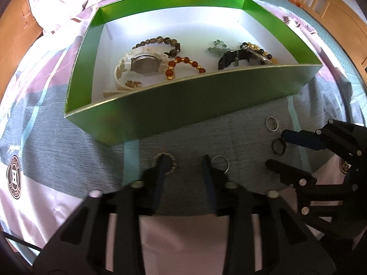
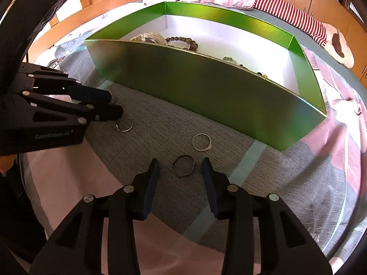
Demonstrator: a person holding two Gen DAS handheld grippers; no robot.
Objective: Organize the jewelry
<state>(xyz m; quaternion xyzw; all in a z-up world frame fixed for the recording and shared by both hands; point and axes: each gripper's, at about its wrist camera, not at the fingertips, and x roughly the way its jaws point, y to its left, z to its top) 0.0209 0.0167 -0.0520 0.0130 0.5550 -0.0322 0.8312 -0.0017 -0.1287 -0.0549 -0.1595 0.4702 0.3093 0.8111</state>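
Done: watches and bracelets lie in the box.
Left: four rings outside, before the box.
Left tongs: open, empty.
Right tongs: open around a dark ring.

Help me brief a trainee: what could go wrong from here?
The dark ring lies flat on the soft bedspread between the open right gripper's fingers; closing may pinch fabric or flick it away. The left gripper has a gold ring and a silver ring at its fingertips and may drag either.

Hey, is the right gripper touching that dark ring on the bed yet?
Apart. The right wrist view shows the dark ring lying between the right gripper fingers, with bedspread visible on both sides.
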